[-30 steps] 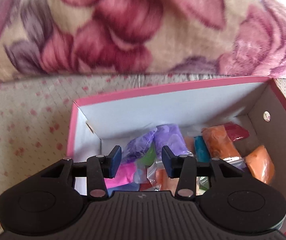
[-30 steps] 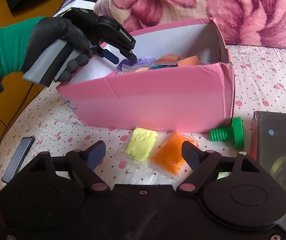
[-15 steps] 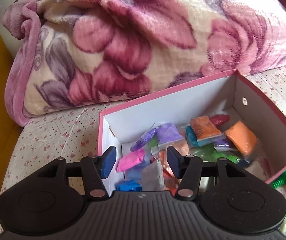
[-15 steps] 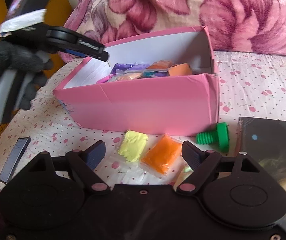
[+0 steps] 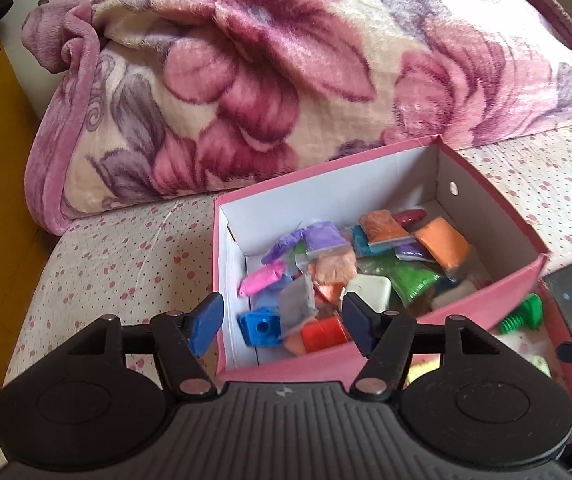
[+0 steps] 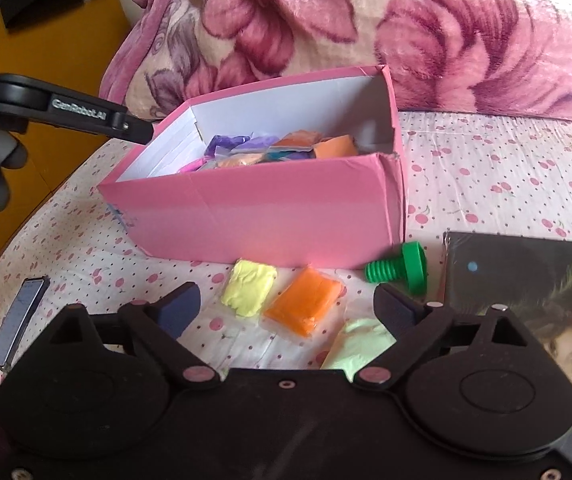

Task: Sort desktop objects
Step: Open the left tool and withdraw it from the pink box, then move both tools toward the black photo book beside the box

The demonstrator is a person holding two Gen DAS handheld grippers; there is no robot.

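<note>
A pink box holds several coloured clay packets and toy blocks. My left gripper is open and empty, above the box's near left corner; its arm shows in the right wrist view. My right gripper is open and empty, low over the cloth in front of the box. Between its fingers lie a yellow clay packet and an orange clay packet. A pale green packet lies by the right finger. A green plastic screw lies beside the box.
A flowered pink blanket is piled behind the box. A dark picture book lies at the right. A phone lies near the table's left edge. The table is round, covered with a cherry-print cloth.
My left gripper has lifted up and back out of the box and its jaws have spread wider. My right gripper has shifted slightly right; the pale green packet has come into view.
</note>
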